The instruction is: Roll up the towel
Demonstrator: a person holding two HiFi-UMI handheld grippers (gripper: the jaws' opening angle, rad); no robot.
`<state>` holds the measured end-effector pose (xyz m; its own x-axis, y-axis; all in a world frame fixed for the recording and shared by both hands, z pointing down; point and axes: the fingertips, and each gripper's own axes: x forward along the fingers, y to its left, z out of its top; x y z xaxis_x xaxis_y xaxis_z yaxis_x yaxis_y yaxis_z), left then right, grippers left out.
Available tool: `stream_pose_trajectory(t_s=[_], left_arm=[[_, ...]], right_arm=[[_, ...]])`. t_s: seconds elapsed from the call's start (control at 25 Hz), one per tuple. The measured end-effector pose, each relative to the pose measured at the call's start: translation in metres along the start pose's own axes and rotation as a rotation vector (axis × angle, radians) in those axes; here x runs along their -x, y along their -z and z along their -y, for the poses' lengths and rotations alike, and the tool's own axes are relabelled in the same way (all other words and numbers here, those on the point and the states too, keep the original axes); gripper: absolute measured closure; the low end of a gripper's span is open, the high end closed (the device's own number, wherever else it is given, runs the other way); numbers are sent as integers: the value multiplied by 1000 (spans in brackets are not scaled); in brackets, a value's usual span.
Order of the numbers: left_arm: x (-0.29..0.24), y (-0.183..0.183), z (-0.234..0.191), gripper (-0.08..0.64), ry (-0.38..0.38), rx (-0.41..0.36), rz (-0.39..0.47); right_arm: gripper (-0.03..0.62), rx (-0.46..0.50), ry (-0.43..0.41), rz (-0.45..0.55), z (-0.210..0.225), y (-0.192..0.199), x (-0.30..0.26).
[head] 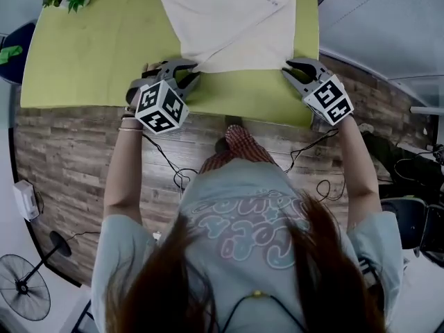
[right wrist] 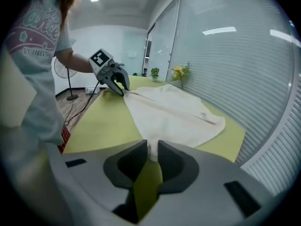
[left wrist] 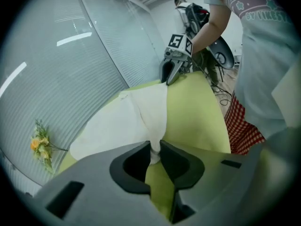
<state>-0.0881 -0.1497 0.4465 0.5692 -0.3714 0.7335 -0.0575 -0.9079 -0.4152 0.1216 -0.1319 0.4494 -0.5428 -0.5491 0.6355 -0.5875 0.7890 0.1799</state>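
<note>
A: Where is the towel (head: 232, 19)?
B: Flat on the green mat (head: 97, 54), by its near edge.
A: And the claws?
B: The left gripper (head: 191, 71) and right gripper (head: 290, 68) each pinch 1 near corner, probably to start the roll evenly.

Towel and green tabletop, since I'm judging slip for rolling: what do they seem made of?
The towel: soft cotton-like cloth, matte cream; it drapes and bunches at its corners. The green tabletop: smooth, matte, perhaps laminate or a mat; flat, unwrinkled.
</note>
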Motion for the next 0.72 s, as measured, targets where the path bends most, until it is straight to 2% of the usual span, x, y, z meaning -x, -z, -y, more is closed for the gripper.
stream_pose_trajectory(t_s=[0.12,0.28,0.48,0.72], left_arm=[[8,-5,3,518,-42,-40,10],[29,-13,14,522,-120,-63,66],[44,-17,54,523,-96,-39,96],[65,-17,86,523,-71,8,120]], right_arm=[[549,56,60,21,-8,-3,12],[558,34,129,101,-23,-5,41],[558,48,155,97,-50,11,59],[558,1,147,131,-84,11,82]])
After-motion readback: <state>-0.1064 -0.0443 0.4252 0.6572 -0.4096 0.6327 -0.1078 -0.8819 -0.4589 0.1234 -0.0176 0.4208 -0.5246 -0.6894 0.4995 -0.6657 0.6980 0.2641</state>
